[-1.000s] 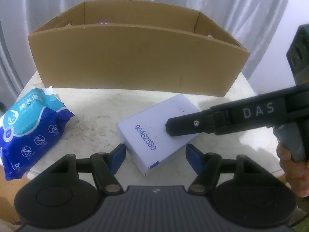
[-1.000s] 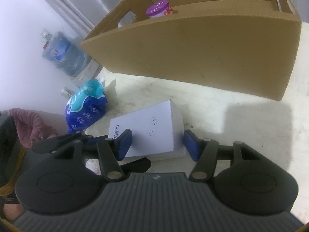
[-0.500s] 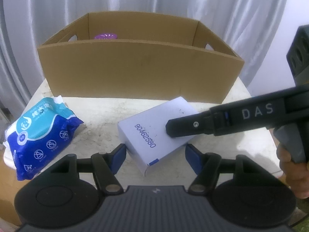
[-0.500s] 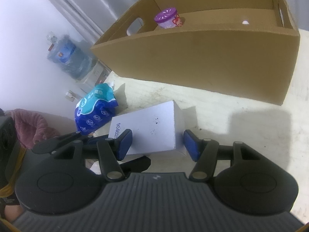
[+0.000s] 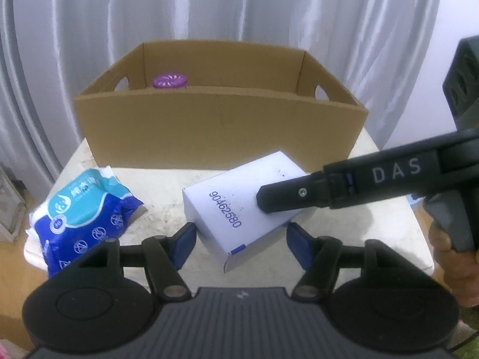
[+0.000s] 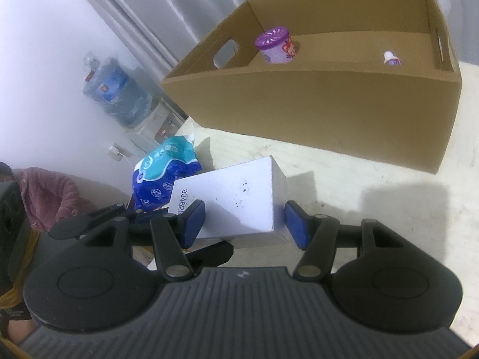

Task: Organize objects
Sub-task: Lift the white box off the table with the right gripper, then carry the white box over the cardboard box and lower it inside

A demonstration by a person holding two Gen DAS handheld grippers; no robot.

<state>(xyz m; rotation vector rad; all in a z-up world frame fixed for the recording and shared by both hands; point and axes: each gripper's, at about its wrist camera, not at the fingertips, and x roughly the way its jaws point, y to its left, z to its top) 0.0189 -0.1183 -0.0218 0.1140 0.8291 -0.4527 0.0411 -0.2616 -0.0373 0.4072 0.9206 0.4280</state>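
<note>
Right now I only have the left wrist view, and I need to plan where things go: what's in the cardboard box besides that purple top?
Observer: A small white-capped bottle sits at the right end of the cardboard box.
Operator: Is the purple thing only a lid?
Observer: No, it tops a short round tub, upright near the left handle hole.
Operator: Anything past the table's left side?
Observer: A big blue water bottle stands by the wall, beyond the wipes pack.
</note>
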